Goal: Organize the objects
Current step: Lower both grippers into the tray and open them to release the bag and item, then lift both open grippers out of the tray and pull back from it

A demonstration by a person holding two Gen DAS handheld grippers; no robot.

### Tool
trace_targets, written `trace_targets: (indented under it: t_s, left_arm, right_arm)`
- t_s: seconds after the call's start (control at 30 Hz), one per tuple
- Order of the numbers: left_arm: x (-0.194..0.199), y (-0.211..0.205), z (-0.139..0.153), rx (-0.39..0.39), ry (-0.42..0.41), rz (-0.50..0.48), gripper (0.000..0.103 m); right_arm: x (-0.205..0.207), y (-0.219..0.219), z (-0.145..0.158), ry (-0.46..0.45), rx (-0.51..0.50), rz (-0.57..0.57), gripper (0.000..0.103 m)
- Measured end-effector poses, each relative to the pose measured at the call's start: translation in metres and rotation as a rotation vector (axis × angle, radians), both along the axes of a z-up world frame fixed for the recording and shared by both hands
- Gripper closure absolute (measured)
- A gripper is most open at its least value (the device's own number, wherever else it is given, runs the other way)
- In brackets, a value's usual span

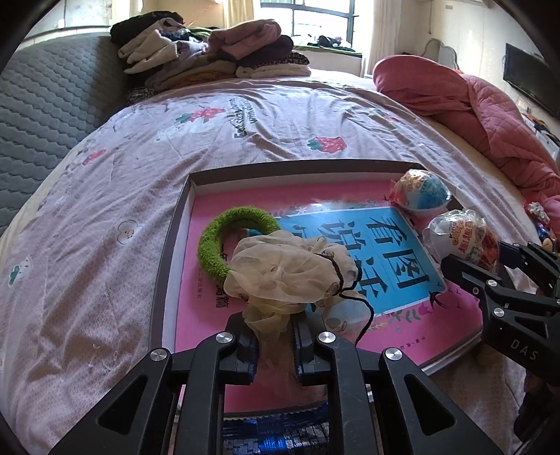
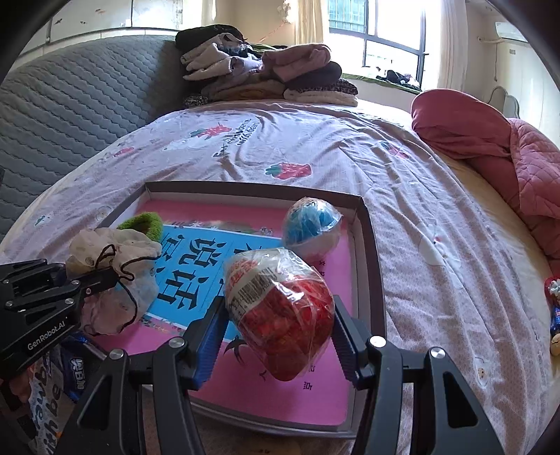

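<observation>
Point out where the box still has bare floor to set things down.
Free: the box's near right corner, below the blue egg, and its far strip behind the green ring. Crowded: the left, under the gauze pouch, and the right wall by both eggs.

We see a bed [image 1: 245, 122] under a pale lilac sheet [image 2: 315, 147] printed with strawberries, with a grey quilted headboard [image 1: 42, 115] at its left side. A pile of folded clothes [image 1: 210, 52] sits at the far end and a rumpled red quilt [image 1: 483, 105] lies along the right edge. Daylight comes through a barred window [image 2: 378, 31] with cream curtains [image 1: 388, 24], and a dark screen [image 1: 528, 78] hangs on the right wall.
</observation>
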State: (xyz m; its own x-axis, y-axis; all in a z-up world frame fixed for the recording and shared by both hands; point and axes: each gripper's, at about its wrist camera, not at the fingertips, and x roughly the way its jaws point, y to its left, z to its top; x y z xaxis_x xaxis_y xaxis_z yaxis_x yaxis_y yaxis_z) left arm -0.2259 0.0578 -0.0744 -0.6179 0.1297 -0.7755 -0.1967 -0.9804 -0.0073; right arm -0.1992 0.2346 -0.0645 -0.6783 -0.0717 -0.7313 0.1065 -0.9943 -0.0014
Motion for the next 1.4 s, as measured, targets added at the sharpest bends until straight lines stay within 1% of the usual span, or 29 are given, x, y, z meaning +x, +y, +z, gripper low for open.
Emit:
trace_targets:
  t_s: [0.2,0.33,0.5,0.6,0.67,0.7,0.77,0.8,0.9,0.93,0.97,1.03,1.2,1.3,1.4]
  left_arm:
    - [-0.007,-0.002,-0.003,-0.006,-0.022,0.003,0.086]
    - [-0.010,-0.002,-0.005,-0.012,-0.026,0.000,0.085]
    - [-0.012,-0.003,-0.004,-0.007,-0.021,0.004,0.082]
    - [-0.014,-0.005,-0.006,-0.004,-0.032,0.008,0.082]
    - [-0.014,-0.005,-0.007,0.000,-0.040,0.006,0.081]
    - [-0.013,-0.005,-0.006,0.005,-0.040,0.002,0.080]
    - [-0.012,-0.003,-0.004,0.003,-0.035,-0.010,0.075]
    - [-0.012,-0.002,-0.004,-0.002,-0.032,-0.009,0.075]
    - [-0.010,-0.003,-0.002,0.004,-0.034,-0.008,0.074]
    - [-0.010,-0.004,-0.001,0.006,-0.031,-0.005,0.071]
    - [-0.009,-0.005,0.000,0.007,-0.028,-0.002,0.066]
    - [-0.008,-0.007,0.002,0.011,-0.026,0.005,0.061]
    - [-0.007,-0.011,0.010,0.028,-0.014,0.008,0.060]
    - [-0.005,-0.011,0.014,0.027,-0.004,0.009,0.055]
    - [-0.004,-0.011,0.016,0.030,0.000,0.001,0.053]
  right_arm:
    - [-0.007,0.000,-0.006,-0.019,-0.001,-0.006,0.046]
    - [-0.009,-0.001,-0.008,-0.017,0.024,-0.014,0.046]
    - [-0.012,0.000,-0.010,-0.035,0.013,-0.013,0.046]
    - [-0.014,0.001,-0.012,-0.044,0.015,-0.010,0.045]
    - [-0.015,0.003,-0.014,-0.057,-0.006,-0.009,0.045]
    - [-0.015,0.004,-0.014,-0.058,-0.015,-0.012,0.045]
    - [-0.014,0.003,-0.012,-0.045,0.002,-0.012,0.045]
    - [-0.013,0.002,-0.010,-0.040,0.010,-0.014,0.045]
    - [-0.011,0.003,-0.007,-0.050,-0.010,-0.011,0.044]
    - [-0.010,0.003,-0.006,-0.049,-0.008,-0.012,0.043]
    - [-0.009,0.002,-0.004,-0.037,-0.007,-0.009,0.042]
    - [-0.008,0.001,-0.001,-0.030,-0.007,-0.009,0.041]
    - [-0.006,0.000,0.005,-0.022,-0.008,-0.007,0.039]
    - [-0.002,-0.002,0.012,0.001,-0.001,-0.001,0.038]
    - [-0.001,-0.002,0.017,0.005,-0.029,0.005,0.038]
